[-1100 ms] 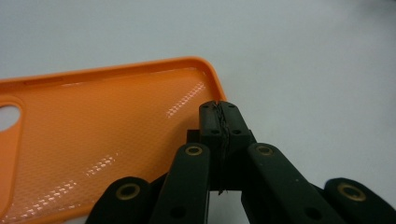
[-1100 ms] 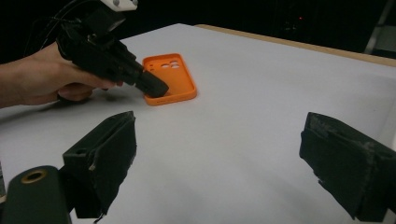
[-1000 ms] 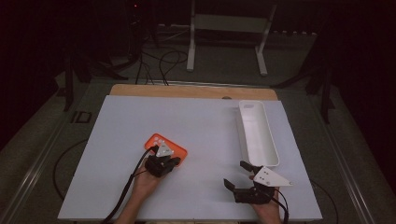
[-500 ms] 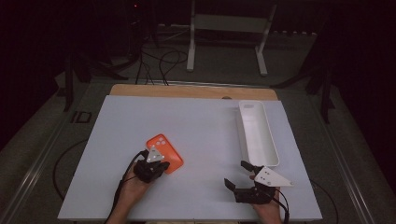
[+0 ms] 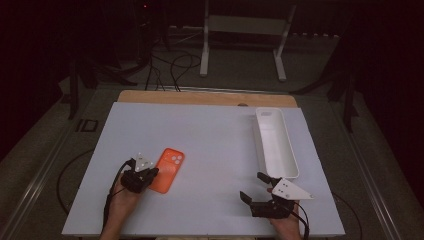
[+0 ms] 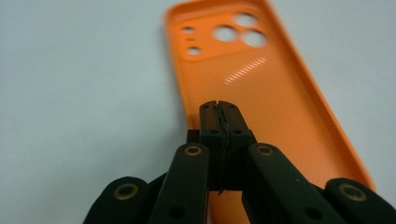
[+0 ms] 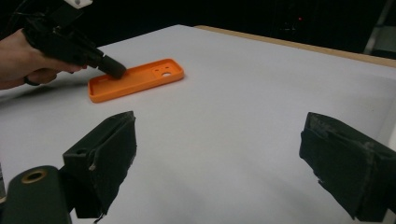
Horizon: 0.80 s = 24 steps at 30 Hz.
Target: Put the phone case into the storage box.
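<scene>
An orange phone case lies open side up on the white table, its camera holes at the far end. My left gripper is shut with nothing between its jaws. Its tips sit over the inside of the case near the case's near end, seemingly touching it. In the right gripper view the left gripper dips into the case. My right gripper stands open near the table's front right, its pads wide apart over bare table.
A long white tray lies at the right, just beyond the right gripper. A wooden strip runs along the table's back edge. Dark floor, cables and a stand lie beyond. A cable trails from the left gripper over the front edge.
The left gripper has moved left and toward the front edge. The orange case has turned from lying crosswise to pointing lengthwise away. The right gripper has stayed put.
</scene>
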Available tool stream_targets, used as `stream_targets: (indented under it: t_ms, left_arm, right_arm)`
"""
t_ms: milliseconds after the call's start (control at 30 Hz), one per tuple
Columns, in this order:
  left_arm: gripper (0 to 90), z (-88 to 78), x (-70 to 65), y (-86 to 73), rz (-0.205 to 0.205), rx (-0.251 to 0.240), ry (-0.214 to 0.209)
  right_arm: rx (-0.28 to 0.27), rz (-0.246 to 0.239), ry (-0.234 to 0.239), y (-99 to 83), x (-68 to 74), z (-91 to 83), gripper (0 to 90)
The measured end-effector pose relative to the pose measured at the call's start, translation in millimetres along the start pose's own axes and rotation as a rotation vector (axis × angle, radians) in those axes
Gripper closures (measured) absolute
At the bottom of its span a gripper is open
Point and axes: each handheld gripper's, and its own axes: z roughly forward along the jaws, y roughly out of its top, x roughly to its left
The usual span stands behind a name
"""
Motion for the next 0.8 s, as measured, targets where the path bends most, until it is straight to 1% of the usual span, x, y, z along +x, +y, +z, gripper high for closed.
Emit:
stream_targets:
  t_ms: [67,133,233,367,433,533,567,600,633,667,700,733,800]
  left_arm:
    - [90.0,1.8,2.5,0.3,-0.009,-0.007,0.023]
    - [90.0,2.5,3.9,0.2,-0.019,-0.012,0.026]
    - [90.0,2.8,1.9,-0.2,-0.009,-0.016,0.041]
    - [89.8,3.9,1.0,-0.4,-0.012,-0.031,0.029]
    - [86.3,3.8,-0.3,-0.4,-0.006,-0.042,0.028]
    - [80.3,-1.8,0.2,0.2,-0.020,-0.099,0.005]
    - [78.6,-6.7,1.0,0.5,-0.028,-0.136,0.000]
    - [75.4,-9.2,1.5,0.5,-0.035,-0.160,-0.011]
    - [74.0,-13.9,2.3,0.4,-0.041,-0.199,-0.027]
    - [71.5,-13.9,2.3,0.4,-0.041,-0.199,-0.027]
    - [68.7,-18.9,3.4,0.2,-0.042,-0.229,-0.040]
    - [68.7,-23.0,3.7,-0.3,-0.048,-0.255,-0.050]
    - [60.4,-34.2,4.0,-2.3,-0.047,-0.322,-0.078]
  right_arm:
    - [0.001,0.003,-0.002,-0.1,0.0,0.1,10.8]
    - [0.001,0.003,-0.002,0.0,-0.2,0.1,10.8]
    - [0.001,0.001,0.001,0.1,-0.4,0.2,10.8]
    - [0.003,0.002,0.004,0.1,-0.2,0.8,10.8]
    - [0.004,0.000,0.003,0.2,-0.4,1.1,10.8]
    - [0.002,0.003,0.003,0.8,-0.7,1.4,10.8]
    - [0.001,0.003,0.003,0.9,-0.7,1.4,10.8]
    - [0.001,0.003,0.003,0.9,-0.6,1.4,10.8]
    - [0.003,0.003,0.003,0.8,-0.6,1.5,10.8]
    - [0.003,0.003,0.003,0.8,-0.6,1.5,10.8]
    - [0.004,0.002,0.003,0.9,-0.2,1.3,10.9]
    - [0.004,0.002,0.003,0.9,-0.2,1.3,10.9]
    - [0.001,-0.002,0.015,1.3,0.1,0.5,11.7]
